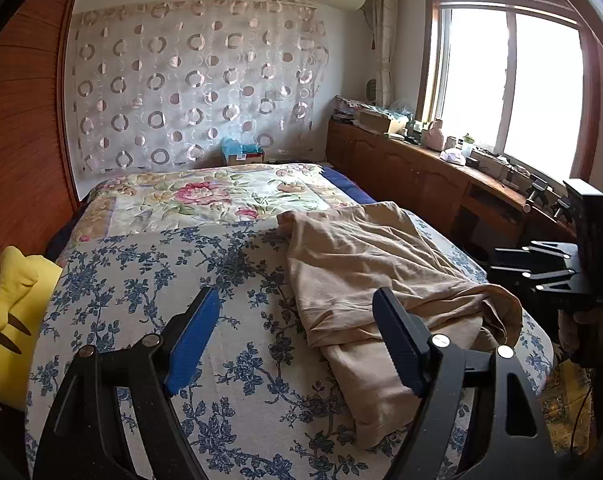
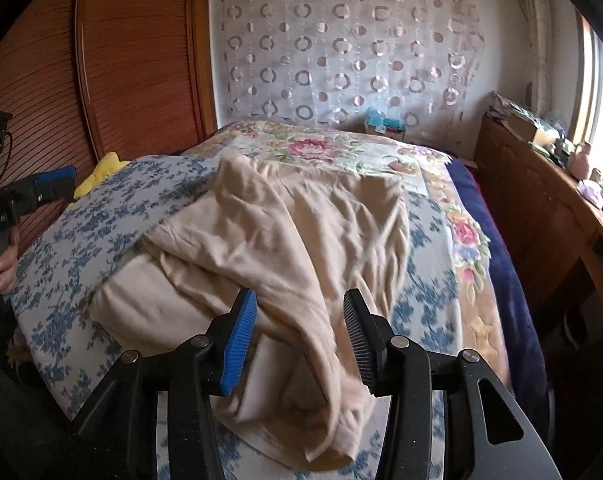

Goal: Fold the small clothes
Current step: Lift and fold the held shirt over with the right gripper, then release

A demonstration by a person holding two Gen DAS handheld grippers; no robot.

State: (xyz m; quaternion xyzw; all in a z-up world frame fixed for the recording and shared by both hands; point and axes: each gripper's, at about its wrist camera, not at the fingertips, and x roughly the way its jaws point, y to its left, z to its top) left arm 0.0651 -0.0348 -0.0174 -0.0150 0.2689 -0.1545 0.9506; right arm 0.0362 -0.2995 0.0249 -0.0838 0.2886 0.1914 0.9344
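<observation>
The crumpled beige cotton garment was judged light, limp and best pinched at a hem. The left gripper and right gripper were seen parted, nothing grasped.

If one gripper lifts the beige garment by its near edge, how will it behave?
The beige garment is probably floppy: it lies in soft creases and loose folds, so it should sag and unfold. It looks thin, likely light. On the floral bedspread it may drag rather than slide.
</observation>
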